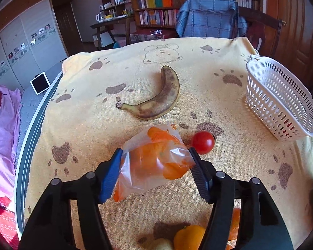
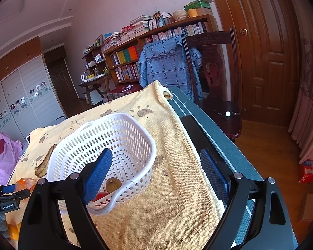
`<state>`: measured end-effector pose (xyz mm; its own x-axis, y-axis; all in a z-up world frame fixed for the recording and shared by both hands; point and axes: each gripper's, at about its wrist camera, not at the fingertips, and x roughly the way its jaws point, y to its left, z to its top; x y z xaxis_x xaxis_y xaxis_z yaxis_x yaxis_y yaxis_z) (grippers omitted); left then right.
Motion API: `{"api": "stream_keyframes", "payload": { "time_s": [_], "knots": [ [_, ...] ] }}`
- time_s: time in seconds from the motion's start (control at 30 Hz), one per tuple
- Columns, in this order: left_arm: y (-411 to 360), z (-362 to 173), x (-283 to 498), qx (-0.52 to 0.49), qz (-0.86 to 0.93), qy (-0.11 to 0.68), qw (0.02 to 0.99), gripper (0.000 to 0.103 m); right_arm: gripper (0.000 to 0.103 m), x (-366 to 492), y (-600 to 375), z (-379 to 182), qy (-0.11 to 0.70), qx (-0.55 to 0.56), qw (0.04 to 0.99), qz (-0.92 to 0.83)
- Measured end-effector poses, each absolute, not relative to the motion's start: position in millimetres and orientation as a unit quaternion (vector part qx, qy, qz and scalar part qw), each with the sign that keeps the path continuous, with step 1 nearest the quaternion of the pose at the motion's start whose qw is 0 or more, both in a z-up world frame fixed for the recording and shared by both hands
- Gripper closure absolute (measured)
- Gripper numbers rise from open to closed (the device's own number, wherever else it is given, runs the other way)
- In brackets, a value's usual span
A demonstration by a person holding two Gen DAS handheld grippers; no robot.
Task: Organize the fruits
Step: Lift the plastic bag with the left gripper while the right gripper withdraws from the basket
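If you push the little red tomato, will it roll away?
Probably. The tomato looks round and smooth, so a nudge could send it rolling. The cloth under it looks soft and fuzzy, which may slow it down soon. Its skin looks shiny, so it might also slip from a pinch.

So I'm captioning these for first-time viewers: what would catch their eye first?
The left gripper pinching a clear bag of orange fruit above the yellow paw-print towel. Beyond it lie a spotty banana and a red tomato; the white basket sits under the open right gripper.
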<state>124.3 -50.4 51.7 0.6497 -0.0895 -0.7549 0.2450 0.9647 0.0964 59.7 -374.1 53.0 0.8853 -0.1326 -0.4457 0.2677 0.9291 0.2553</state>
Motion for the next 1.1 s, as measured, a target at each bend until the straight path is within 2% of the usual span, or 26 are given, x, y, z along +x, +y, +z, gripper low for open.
{"api": "stream_keyframes", "payload": {
  "time_s": [0.53,0.57,0.6,0.63,0.83,0.93,1.0,1.1],
  "knots": [
    [16,85,104,-0.002,-0.083,0.363,0.928,0.041,0.015,53,-354,60,0.171,0.076,0.969,-0.161],
    [22,86,103,-0.007,-0.08,0.361,0.929,0.043,0.015,54,-352,62,0.172,0.07,0.969,-0.165],
    [28,87,102,-0.012,-0.076,0.358,0.93,0.052,0.015,55,-350,65,0.173,0.065,0.968,-0.168],
    [33,89,102,-0.017,-0.073,0.357,0.931,0.053,0.015,54,-347,68,0.172,0.06,0.968,-0.171],
    [58,92,96,-0.04,-0.075,0.34,0.937,0.053,0.015,41,-320,99,0.143,0.049,0.977,-0.153],
    [68,86,98,-0.06,-0.078,0.353,0.93,0.045,0.014,37,-299,107,0.145,0.048,0.98,-0.125],
    [72,80,98,-0.072,-0.079,0.365,0.925,0.026,0.012,36,-286,110,0.151,0.044,0.982,-0.104],
    [69,73,94,-0.081,-0.093,0.38,0.917,0.023,0.012,34,-268,109,0.157,0.032,0.983,-0.083]
  ]
}}
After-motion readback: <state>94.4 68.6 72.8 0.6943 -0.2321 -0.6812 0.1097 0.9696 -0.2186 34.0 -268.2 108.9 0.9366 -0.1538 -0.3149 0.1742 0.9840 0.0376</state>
